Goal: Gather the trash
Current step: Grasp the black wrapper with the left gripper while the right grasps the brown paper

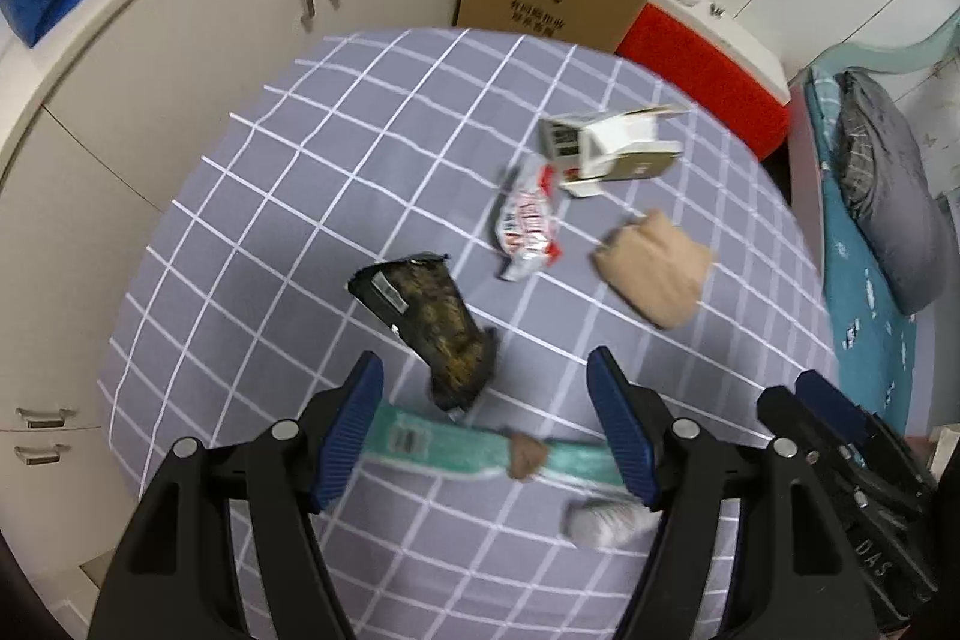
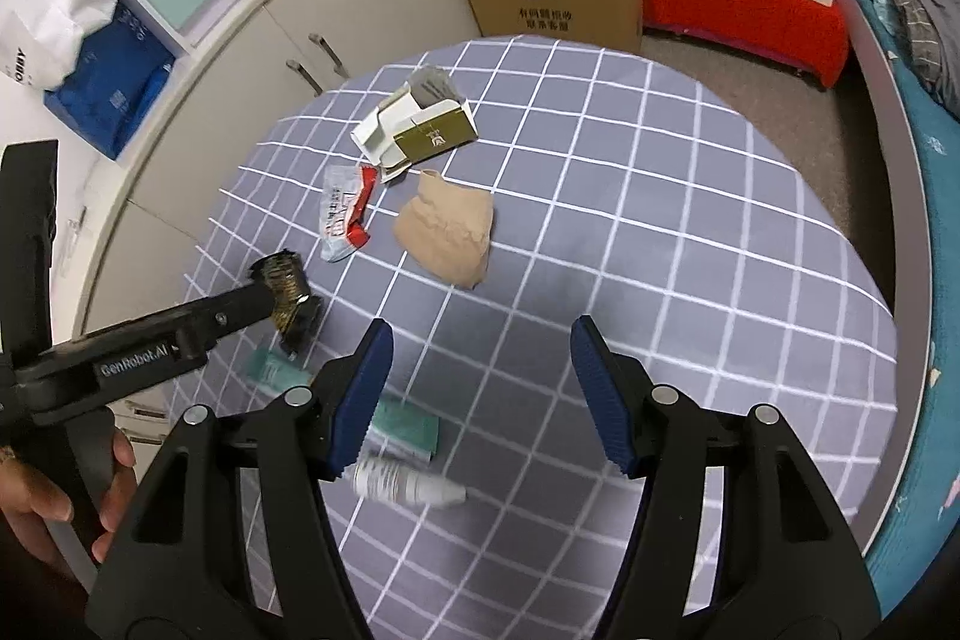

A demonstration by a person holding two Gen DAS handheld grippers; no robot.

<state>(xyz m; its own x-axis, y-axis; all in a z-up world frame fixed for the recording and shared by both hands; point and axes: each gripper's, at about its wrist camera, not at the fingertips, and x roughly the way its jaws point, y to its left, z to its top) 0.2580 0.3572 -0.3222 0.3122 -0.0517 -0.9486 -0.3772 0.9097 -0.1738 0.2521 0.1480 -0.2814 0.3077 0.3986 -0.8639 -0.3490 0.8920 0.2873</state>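
Even indoor light, soft shadows, fisheye-bent edges, motion blur across nearer items.

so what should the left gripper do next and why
Probably lower the left gripper a little more onto the teal wrapper, then close. Its jaws are open and empty, and the wrapper lies flat on the checked cloth right between them, with the dark packet just beyond. The right gripper is open and empty too, near the small bottle.
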